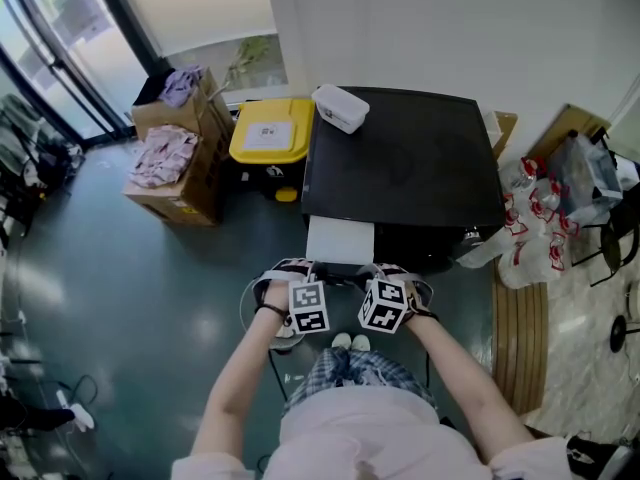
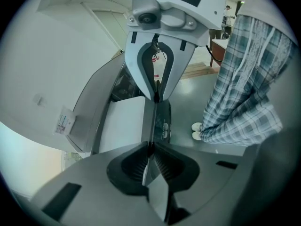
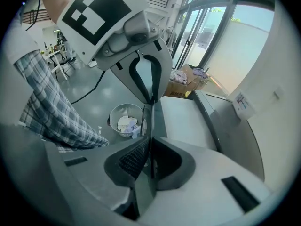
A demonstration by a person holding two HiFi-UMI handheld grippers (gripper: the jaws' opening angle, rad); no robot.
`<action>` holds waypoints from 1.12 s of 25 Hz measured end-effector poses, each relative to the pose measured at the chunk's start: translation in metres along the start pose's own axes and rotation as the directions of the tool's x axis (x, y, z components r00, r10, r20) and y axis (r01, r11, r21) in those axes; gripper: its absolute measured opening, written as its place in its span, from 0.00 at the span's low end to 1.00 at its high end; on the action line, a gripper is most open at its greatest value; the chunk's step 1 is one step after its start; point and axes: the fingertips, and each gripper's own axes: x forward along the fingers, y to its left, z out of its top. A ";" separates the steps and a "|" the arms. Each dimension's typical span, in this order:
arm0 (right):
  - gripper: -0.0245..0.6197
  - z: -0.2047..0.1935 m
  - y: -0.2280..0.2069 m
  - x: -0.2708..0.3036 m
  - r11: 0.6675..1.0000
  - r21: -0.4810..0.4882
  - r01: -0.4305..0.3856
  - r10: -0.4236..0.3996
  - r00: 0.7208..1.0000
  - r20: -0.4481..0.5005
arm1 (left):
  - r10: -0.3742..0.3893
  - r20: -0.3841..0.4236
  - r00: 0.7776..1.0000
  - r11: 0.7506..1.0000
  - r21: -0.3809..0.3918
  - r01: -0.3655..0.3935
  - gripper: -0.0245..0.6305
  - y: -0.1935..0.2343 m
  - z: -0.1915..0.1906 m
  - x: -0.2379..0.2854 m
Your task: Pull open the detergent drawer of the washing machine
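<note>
1. Detergent drawer [image 1: 340, 240]: standing well out from near-left front of washing machine [image 1: 400, 158].
2. Left gripper [image 2: 151, 147] and right gripper [image 3: 150, 147]: both clamped on drawer's near front panel.
3. Judged nearly done; possibly last travel left.

Dark teal floor [image 1: 120, 298], white wall [image 1: 450, 28], windows [image 1: 50, 13]

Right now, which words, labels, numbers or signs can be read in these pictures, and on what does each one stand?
No text can be read.
Label on the yellow bin: too small.
Sticker on the wall: blurred.
Red labels on the bottles: too small.
Marks on the drawer front: blurred.
Marker cubes: black squares only, no words.
</note>
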 end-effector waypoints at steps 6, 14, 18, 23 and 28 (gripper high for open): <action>0.12 0.001 0.019 -0.006 1.000 0.001 -0.019 0.019 1.000 0.003 | -0.004 0.009 1.000 1.000 -0.004 0.004 0.13 -0.018 0.001 -0.008; 0.12 0.004 0.050 -0.010 0.998 0.007 -0.061 0.061 0.998 0.020 | -0.027 0.005 1.000 1.000 -0.004 0.027 0.13 -0.047 -0.003 -0.019; 0.11 0.002 0.069 -0.010 0.996 0.012 -0.084 0.083 0.996 0.021 | -0.047 0.011 0.999 0.999 -0.008 0.047 0.13 -0.064 -0.003 -0.022; 0.11 0.003 0.087 -0.012 0.994 0.013 -0.106 0.106 0.994 0.022 | -0.064 0.010 0.998 0.998 -0.003 0.064 0.13 -0.083 -0.004 -0.026; 0.11 0.005 0.101 -0.015 0.993 0.004 -0.118 0.118 0.993 0.029 | -0.071 0.015 0.997 0.997 -0.011 0.071 0.13 -0.096 -0.005 -0.031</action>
